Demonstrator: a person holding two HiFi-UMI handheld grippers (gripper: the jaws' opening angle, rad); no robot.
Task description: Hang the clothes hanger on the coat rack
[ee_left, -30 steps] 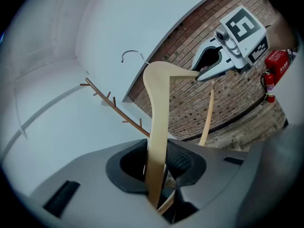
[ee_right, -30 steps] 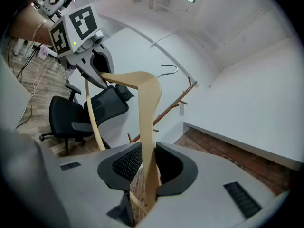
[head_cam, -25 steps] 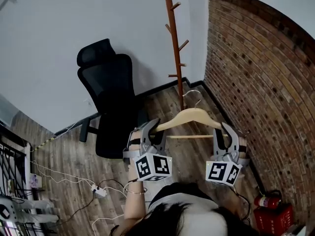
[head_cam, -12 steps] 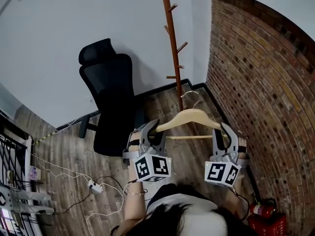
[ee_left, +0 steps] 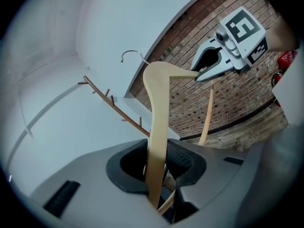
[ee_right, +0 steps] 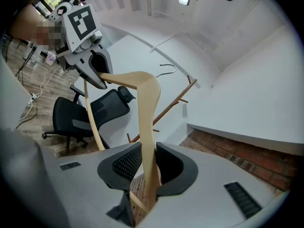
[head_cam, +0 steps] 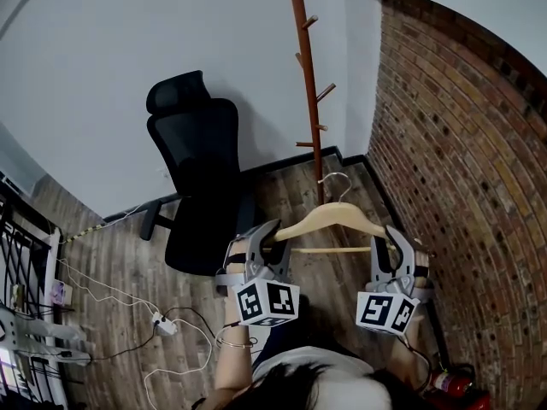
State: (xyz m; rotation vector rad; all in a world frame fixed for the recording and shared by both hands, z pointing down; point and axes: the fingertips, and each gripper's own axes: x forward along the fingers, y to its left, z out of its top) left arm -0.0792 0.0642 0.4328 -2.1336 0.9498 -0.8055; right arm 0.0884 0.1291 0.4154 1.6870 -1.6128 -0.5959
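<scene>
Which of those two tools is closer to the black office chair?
Left. The left tool grips the pale wooden clothes hanger beside the black office chair; the right tool grips its other end, towards the red brick wall.

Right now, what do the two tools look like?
The left tool and right tool match: grey shells, curved jaws, black textured pads. Each carries a white cube with black square markers. A thin bracelet circles the left wrist.
</scene>
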